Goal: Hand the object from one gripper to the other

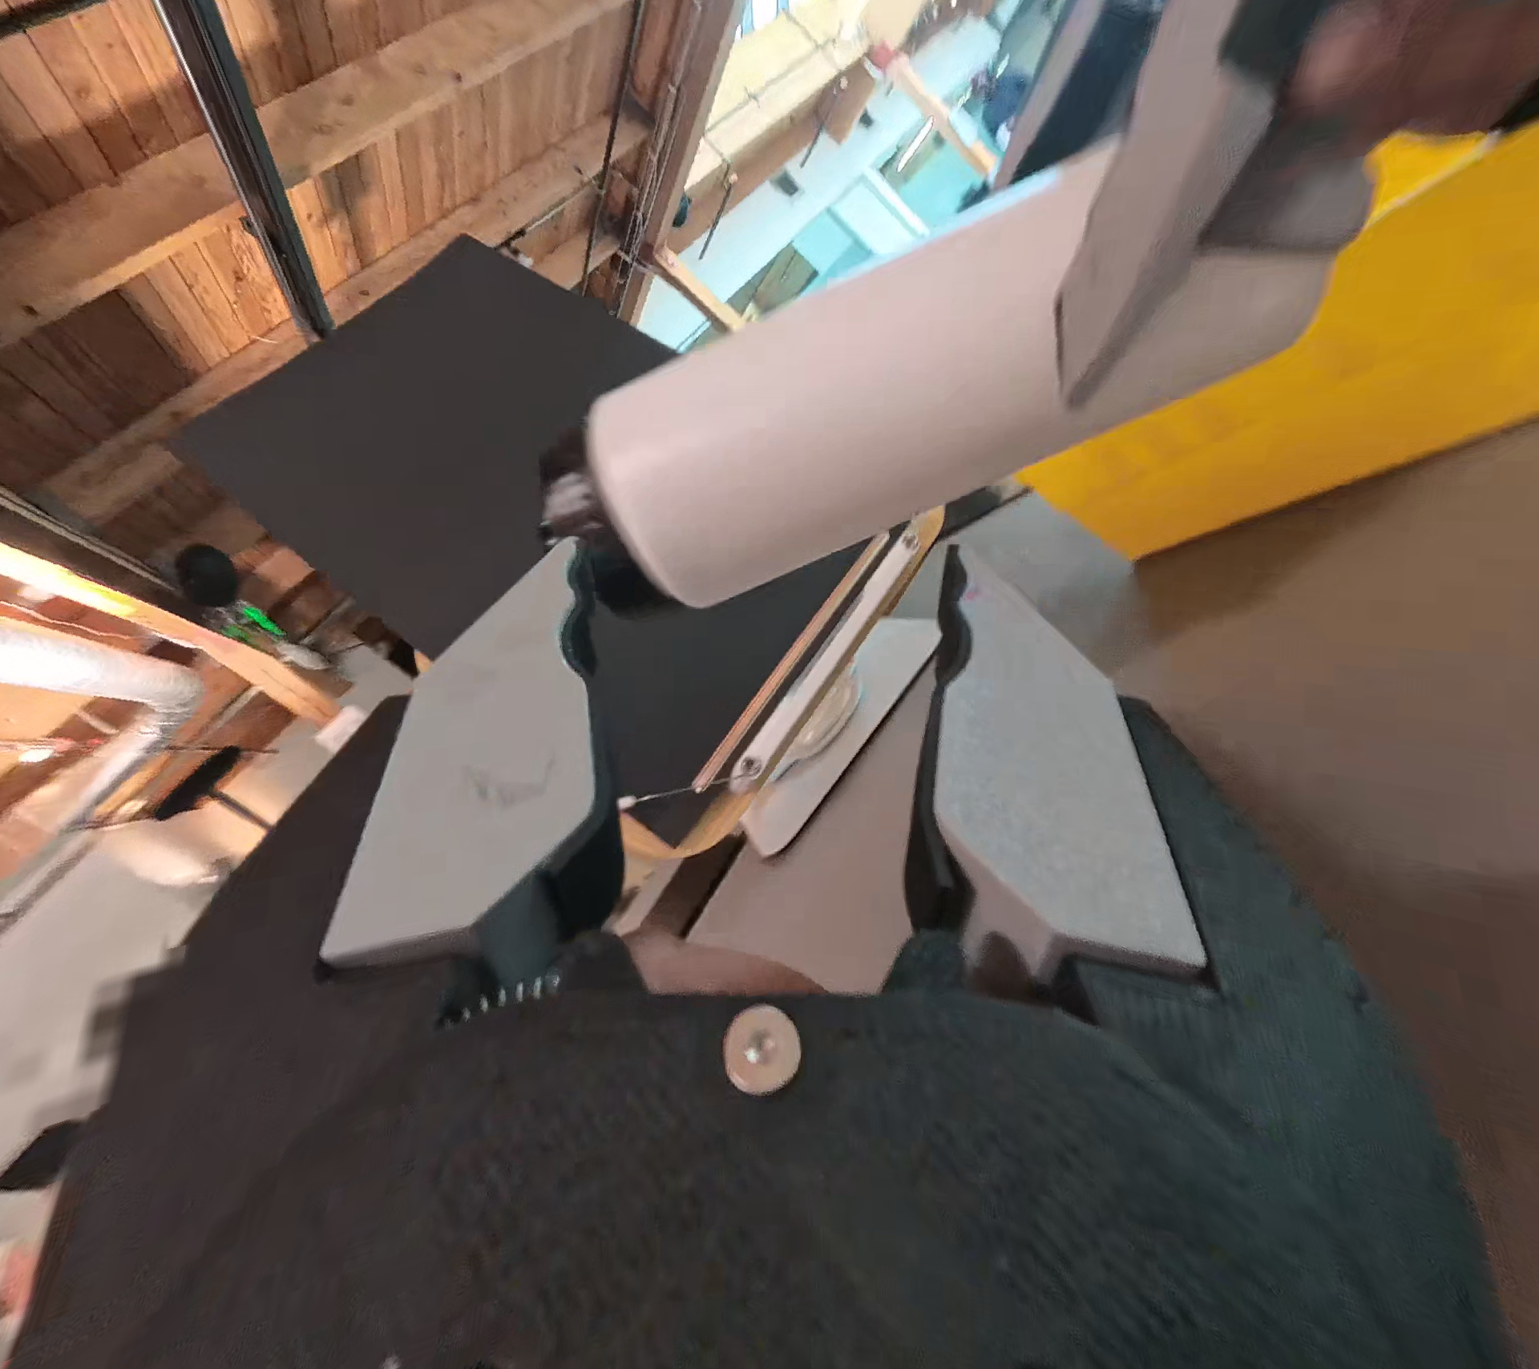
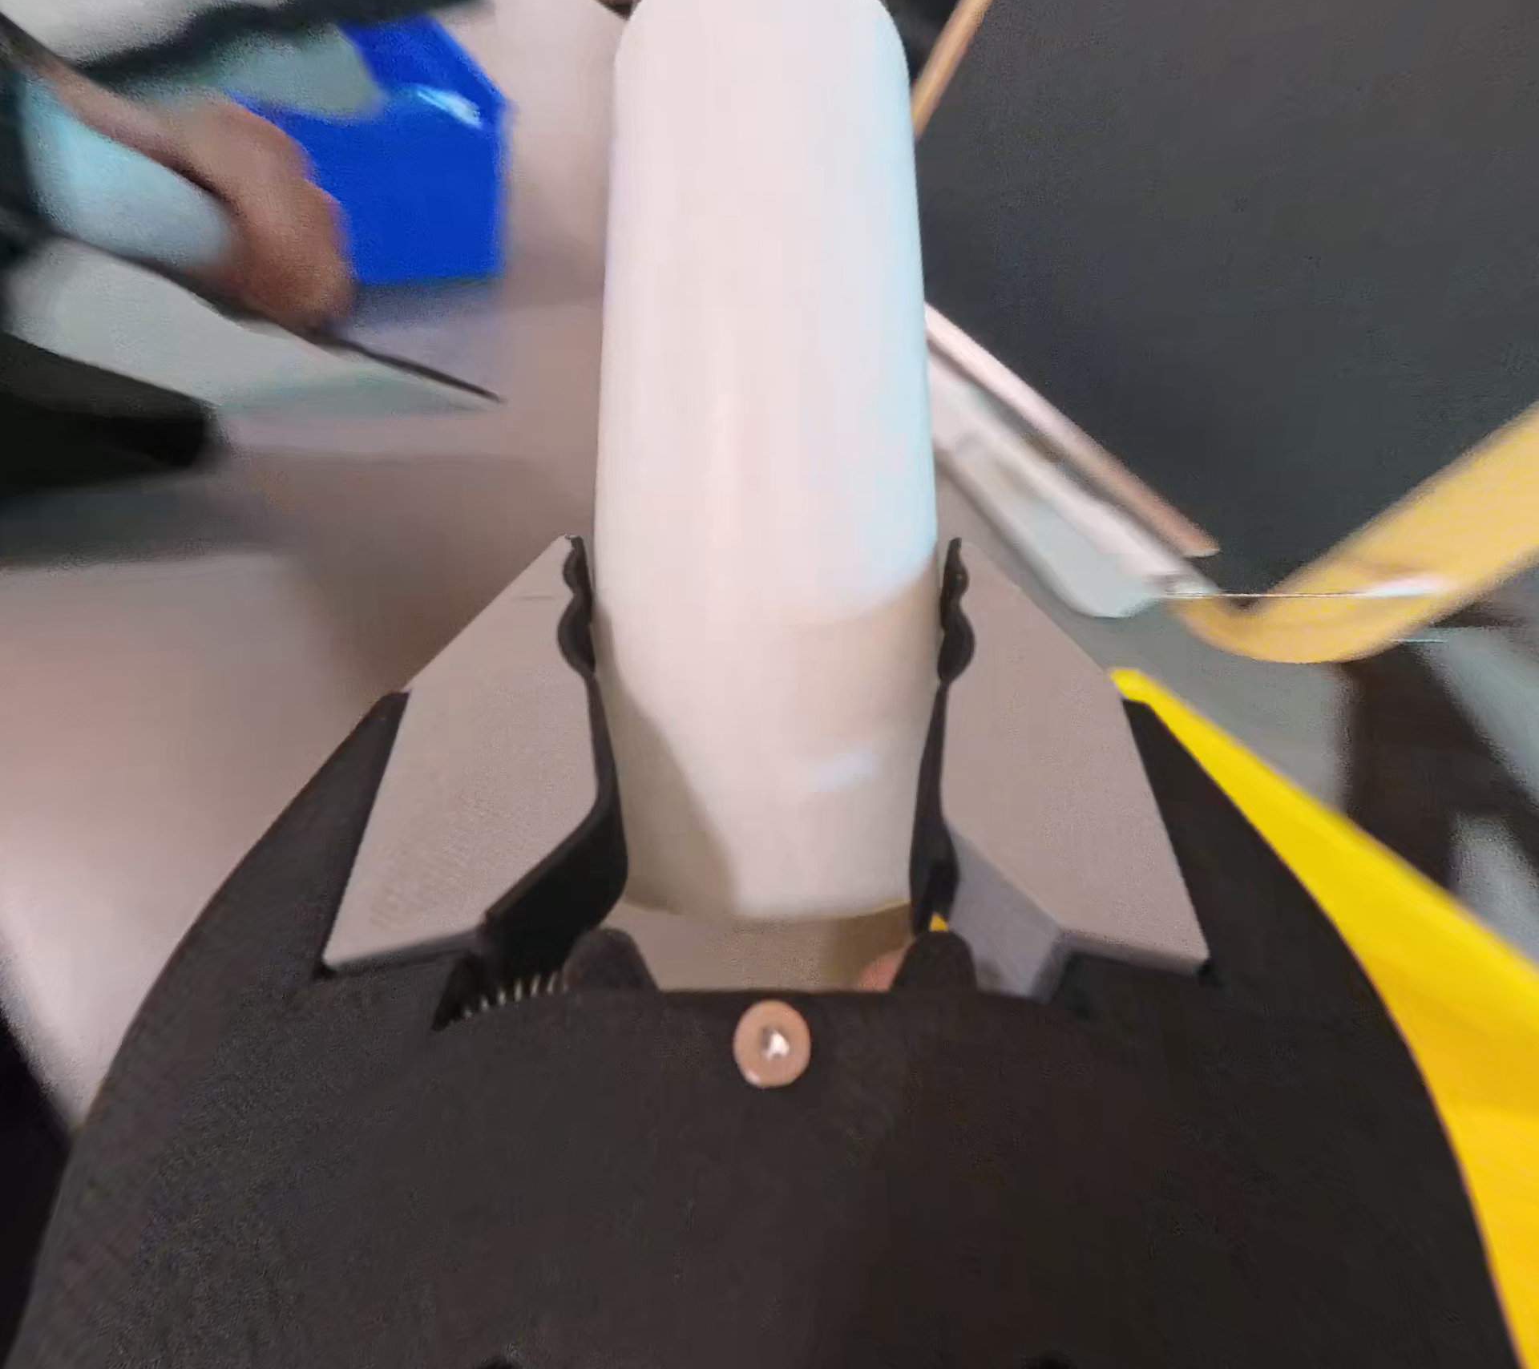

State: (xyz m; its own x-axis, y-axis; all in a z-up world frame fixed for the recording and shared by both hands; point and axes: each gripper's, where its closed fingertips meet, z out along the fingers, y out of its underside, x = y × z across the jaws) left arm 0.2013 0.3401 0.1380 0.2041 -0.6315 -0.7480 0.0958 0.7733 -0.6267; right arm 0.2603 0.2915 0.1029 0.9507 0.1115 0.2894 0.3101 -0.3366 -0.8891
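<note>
On the left side we see the left claw [image 1: 762,579] released, its two grey fingers [image 1: 500,763] spread wide with nothing between them. Just above its fingertips hangs the dark capped end of the white bottle [image 1: 833,446], which slants up and to the right; we cannot tell whether that end touches the near fingertip. Farther right along the bottle, the right claw [image 1: 1182,221] is clenched on its body. In the right wrist view we look along that right claw [image 2: 762,579]: its black pads [image 2: 579,629] press both sides of the white bottle [image 2: 762,346], which points straight away from the camera. To the left of it stands a blue bin [image 2: 425,180]; to the right, a dark board with a yellow edge [image 2: 1249,163].
</note>
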